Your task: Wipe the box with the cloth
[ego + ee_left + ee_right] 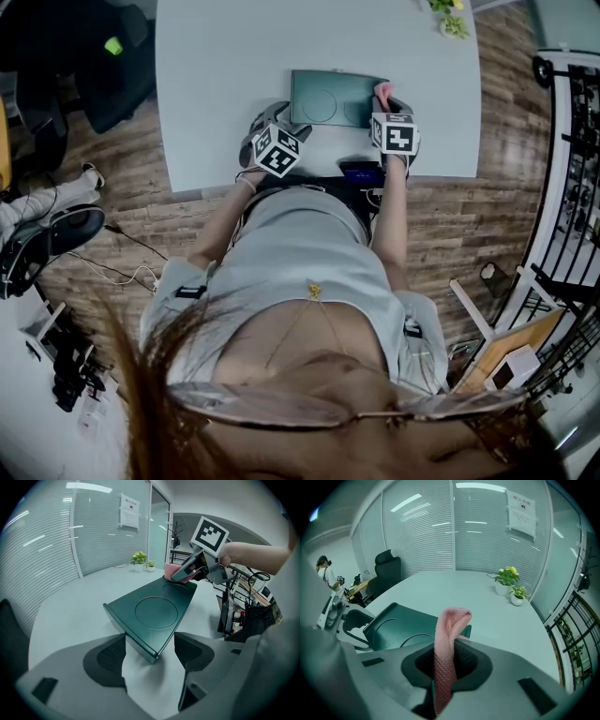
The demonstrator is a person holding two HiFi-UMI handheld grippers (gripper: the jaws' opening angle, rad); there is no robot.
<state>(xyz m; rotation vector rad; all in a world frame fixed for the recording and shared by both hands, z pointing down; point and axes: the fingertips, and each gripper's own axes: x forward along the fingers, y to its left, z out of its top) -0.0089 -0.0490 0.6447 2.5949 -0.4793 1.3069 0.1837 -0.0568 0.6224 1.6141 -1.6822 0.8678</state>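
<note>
A dark green flat box with a round recess in its lid lies on the white table. My left gripper is at the box's near left corner. In the left gripper view that corner of the box sits between the jaws of the left gripper, and both pads touch its sides. My right gripper is shut on a pink knitted cloth at the box's right end. In the right gripper view the cloth sticks up folded from the right gripper, over the box.
Small potted plants stand at the table's far right edge. A black office chair is left of the table, and a metal rack stands to the right. A dark phone-like item lies at the near table edge.
</note>
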